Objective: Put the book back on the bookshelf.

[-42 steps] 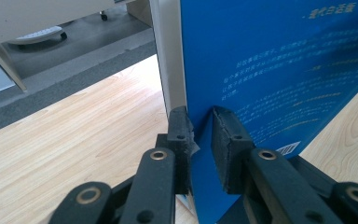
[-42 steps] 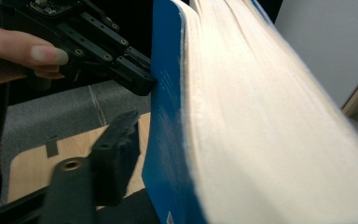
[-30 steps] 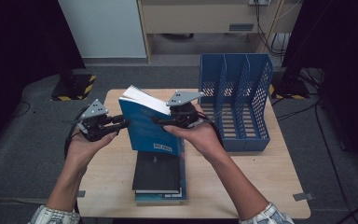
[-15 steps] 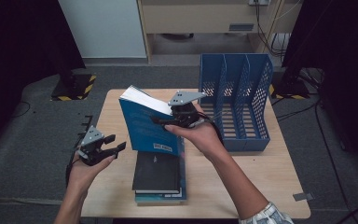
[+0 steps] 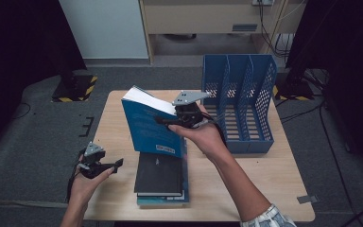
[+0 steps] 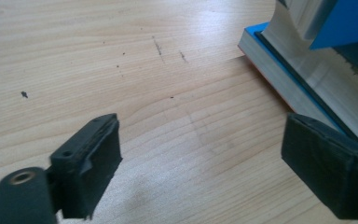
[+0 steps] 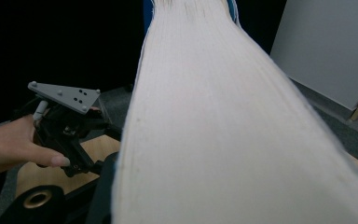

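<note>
My right gripper [image 5: 170, 120] is shut on a thick blue book [image 5: 149, 127] and holds it upright, tilted, above a stack of books [image 5: 163, 177] lying flat on the wooden table [image 5: 118, 113]. The book's white page edge [image 7: 242, 121] runs up the right gripper view. My left gripper [image 5: 116, 164] hangs low at the table's front left edge, apart from the book. Its jaws have just been opening and stand wide with nothing between them [image 6: 203, 135], over bare wood beside the stack [image 6: 279, 70].
A blue perforated file holder [image 5: 238, 101] with upright dividers stands on the table's right side, just behind my right hand. Grey carpet surrounds the table, and a pale cabinet [image 5: 101, 28] stands at the back.
My left gripper let go of the blue book, dropped down and to the left toward the table's front edge, and its jaws opened. The right gripper kept the book upright in place.
</note>
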